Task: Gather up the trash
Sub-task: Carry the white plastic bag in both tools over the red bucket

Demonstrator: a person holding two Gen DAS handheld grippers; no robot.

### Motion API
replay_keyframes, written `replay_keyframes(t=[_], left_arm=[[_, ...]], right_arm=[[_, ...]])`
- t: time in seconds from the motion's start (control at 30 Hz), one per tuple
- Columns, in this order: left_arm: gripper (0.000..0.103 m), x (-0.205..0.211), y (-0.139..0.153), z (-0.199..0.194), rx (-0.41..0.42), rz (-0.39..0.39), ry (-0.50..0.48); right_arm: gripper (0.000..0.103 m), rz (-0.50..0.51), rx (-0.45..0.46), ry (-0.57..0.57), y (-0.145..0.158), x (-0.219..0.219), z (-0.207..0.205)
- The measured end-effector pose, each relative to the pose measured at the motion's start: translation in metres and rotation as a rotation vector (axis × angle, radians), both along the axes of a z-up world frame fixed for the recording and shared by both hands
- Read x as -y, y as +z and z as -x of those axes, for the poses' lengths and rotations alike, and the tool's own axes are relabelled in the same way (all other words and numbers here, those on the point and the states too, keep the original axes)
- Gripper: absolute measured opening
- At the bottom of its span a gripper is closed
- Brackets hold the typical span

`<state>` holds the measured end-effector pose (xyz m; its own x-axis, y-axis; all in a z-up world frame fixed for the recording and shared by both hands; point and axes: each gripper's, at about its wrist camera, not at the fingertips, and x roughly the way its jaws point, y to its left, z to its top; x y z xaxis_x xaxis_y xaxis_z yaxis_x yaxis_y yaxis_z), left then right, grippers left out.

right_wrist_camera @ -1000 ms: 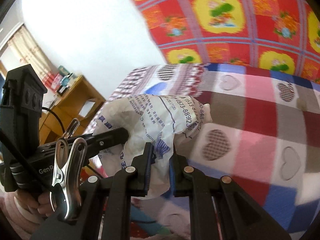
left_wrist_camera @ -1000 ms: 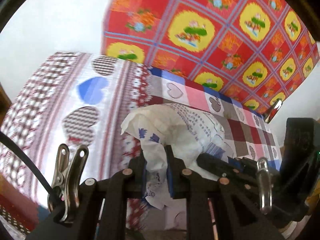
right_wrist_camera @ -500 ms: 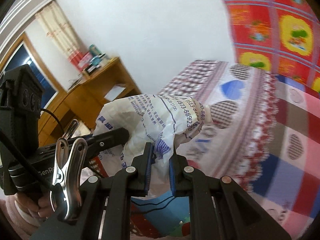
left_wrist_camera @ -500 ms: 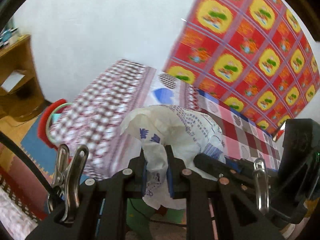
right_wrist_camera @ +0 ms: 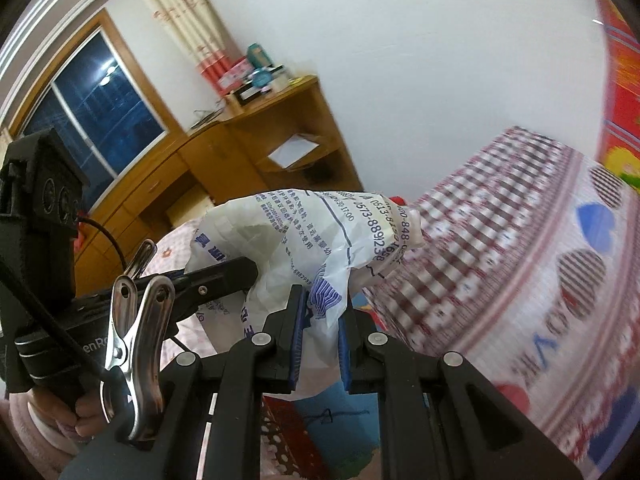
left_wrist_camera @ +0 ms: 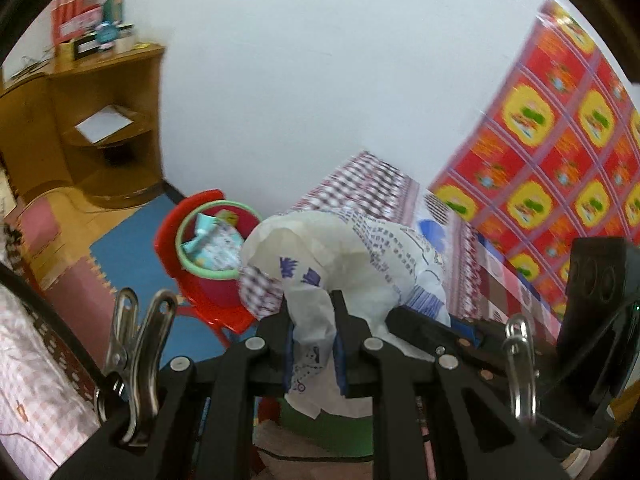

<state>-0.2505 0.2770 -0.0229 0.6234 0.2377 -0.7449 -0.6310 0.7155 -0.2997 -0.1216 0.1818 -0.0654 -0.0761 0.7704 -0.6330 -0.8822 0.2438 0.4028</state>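
One crumpled white plastic bag [left_wrist_camera: 344, 256], thin and crinkled with blue printed text, hung in the air between two black hand-held grippers. The left gripper [left_wrist_camera: 312, 344] was clenched on a bunched fold of it between its blue-padded jaws, and the right gripper [right_wrist_camera: 320, 340] was clamped on another fold of the same bag. Beyond the bag, by the corner of a bed covered in checked, heart-patterned fabric [right_wrist_camera: 520, 248], stood one round red plastic bin [left_wrist_camera: 208, 248] with a green rim, holding crumpled wrappers. One wooden desk [left_wrist_camera: 100, 128] stood against the white wall.
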Motion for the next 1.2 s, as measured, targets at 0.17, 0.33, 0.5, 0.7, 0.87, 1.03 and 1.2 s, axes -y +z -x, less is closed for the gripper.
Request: replay_keyframes(t=[0.17,0.33,0.5,0.7,0.87,1.03,1.2], left_arm=[[0.016,-0.039,0.001,0.003,-0.005,-0.016,0.05],[0.016,-0.08,-0.003,-0.009,-0.025,-0.022,0.069],[0.016,-0.122,-0.016,-0.026,-0.056,-0.006,0.082],[0.016,-0.165,-0.035,-0.048,-0.094,0.016,0.064],[0.016,-0.202,-0.051,-0.068,-0.129,0.015,-0.005],[0.016,-0.242,-0.073,-0.082,-0.154,-0.023,-0.119],[0.016,-0.288,-0.105,-0.099,-0.208,0.002,-0.292]], right_arm=[[0.016,-0.004,0.01,0.054,-0.003,-0.049,-0.014],[0.016,0.009,0.014,0.08,-0.011,-0.092,-0.029],[0.016,0.057,0.002,0.084,-0.026,-0.13,-0.042],[0.016,0.106,0.005,0.037,-0.034,-0.167,-0.054],[0.016,0.154,0.0,-0.07,-0.049,-0.205,-0.057],[0.016,0.231,-0.003,-0.202,-0.071,-0.245,-0.051],[0.016,0.289,-0.078,-0.403,-0.104,-0.277,-0.047]])
